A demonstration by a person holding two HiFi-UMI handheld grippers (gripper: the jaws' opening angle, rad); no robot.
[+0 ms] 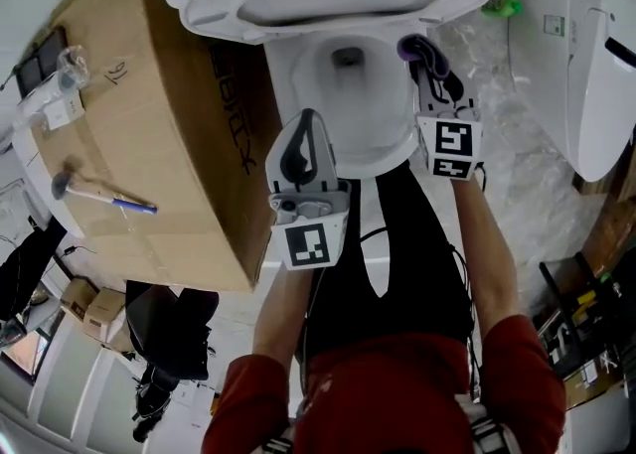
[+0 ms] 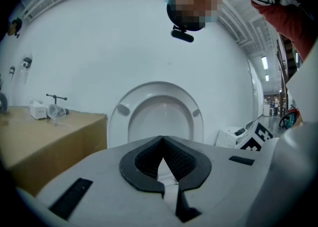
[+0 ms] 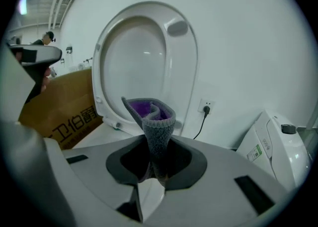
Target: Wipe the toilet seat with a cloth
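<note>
We found the left gripper (image 2: 162,139) with its jaws pressed together on nothing, held over the front of the toilet bowl (image 1: 296,79) and facing the toilet seat (image 3: 182,69), which stood raised upright. The right gripper (image 3: 158,147) was clamped on the cloth (image 3: 152,115), a folded grey and purple piece standing up from its jaws near the bowl's right rim; we could not establish whether the cloth touched the rim. A cardboard box (image 1: 164,134) stood just beside the toilet, with a hammer (image 1: 99,192) lying on top.
</note>
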